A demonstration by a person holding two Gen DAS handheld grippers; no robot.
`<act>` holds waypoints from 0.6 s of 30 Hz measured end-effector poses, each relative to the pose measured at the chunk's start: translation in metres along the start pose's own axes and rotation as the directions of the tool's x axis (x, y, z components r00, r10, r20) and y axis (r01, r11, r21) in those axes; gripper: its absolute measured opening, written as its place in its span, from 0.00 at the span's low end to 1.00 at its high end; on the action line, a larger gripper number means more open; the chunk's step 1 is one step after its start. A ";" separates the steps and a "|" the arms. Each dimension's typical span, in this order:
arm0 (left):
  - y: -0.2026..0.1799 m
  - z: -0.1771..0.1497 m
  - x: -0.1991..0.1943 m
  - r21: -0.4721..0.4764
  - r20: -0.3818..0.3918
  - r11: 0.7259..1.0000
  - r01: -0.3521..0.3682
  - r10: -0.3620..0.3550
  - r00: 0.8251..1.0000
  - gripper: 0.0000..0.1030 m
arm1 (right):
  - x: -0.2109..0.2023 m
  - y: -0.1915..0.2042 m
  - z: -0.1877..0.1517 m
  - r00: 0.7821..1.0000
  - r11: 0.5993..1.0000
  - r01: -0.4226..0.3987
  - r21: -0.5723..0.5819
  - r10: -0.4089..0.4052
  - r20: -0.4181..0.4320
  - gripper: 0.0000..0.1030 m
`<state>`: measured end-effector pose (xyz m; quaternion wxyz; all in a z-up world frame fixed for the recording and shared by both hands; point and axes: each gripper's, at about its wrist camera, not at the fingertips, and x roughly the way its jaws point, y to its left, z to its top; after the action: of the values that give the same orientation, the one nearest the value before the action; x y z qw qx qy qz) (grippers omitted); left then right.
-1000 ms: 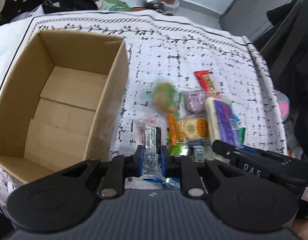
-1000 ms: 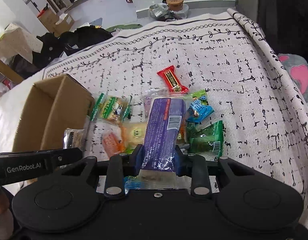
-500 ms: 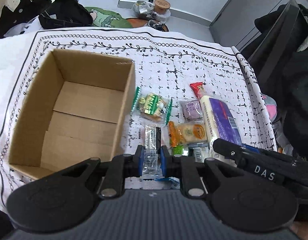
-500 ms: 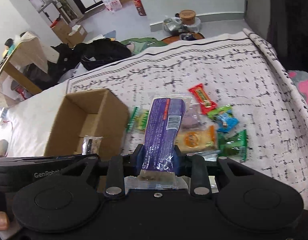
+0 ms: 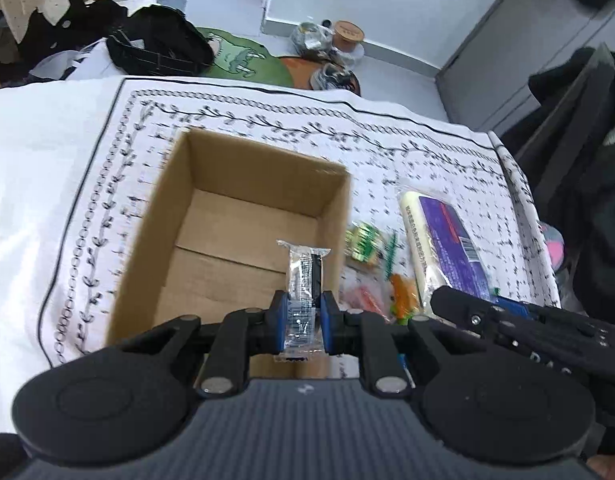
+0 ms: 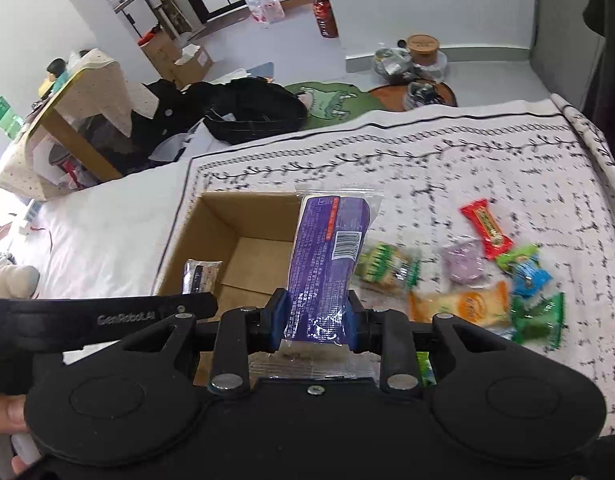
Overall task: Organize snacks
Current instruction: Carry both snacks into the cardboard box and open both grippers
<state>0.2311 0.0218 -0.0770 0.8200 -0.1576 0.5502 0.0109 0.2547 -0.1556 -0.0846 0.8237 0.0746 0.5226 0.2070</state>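
Observation:
My left gripper (image 5: 303, 322) is shut on a small clear-and-black snack bar (image 5: 304, 276) and holds it above the near right part of the open cardboard box (image 5: 227, 160). My right gripper (image 6: 316, 326) is shut on a long purple snack pack (image 6: 327, 264), held above the box's right wall (image 6: 247, 200). The purple pack also shows in the left wrist view (image 5: 443, 240), and the small bar in the right wrist view (image 6: 201, 276). The box looks empty inside.
Loose snacks lie on the patterned cloth right of the box: a red bar (image 6: 485, 228), a purple sweet (image 6: 463, 264), an orange pack (image 6: 463, 306), green packs (image 6: 541, 320) and a green-striped pack (image 6: 383, 266). Bags and clutter sit on the floor beyond the cloth.
Both grippers have risen and moved left, carrying their snacks from the pile to above the box. Both stayed shut.

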 end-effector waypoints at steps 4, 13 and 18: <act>0.020 0.009 0.000 -0.030 0.003 1.000 -0.005 0.005 1.000 0.16 | 0.006 0.013 0.004 1.000 1.000 -0.013 0.003 0.013 -0.008 0.28; 0.047 0.031 -0.004 -0.049 0.032 0.998 -0.026 0.028 0.999 0.20 | 0.020 0.043 0.011 0.999 1.000 -0.023 -0.006 0.023 -0.024 0.28; 0.066 0.031 -0.006 -0.097 0.007 0.995 -0.034 0.035 0.999 0.25 | 0.034 0.057 0.014 0.999 0.999 -0.035 0.003 0.035 -0.038 0.28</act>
<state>0.2439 0.0942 -0.0769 0.8134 -0.1876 0.5481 0.0521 0.2646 -0.0885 -0.0876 0.8097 0.0806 0.5370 0.2224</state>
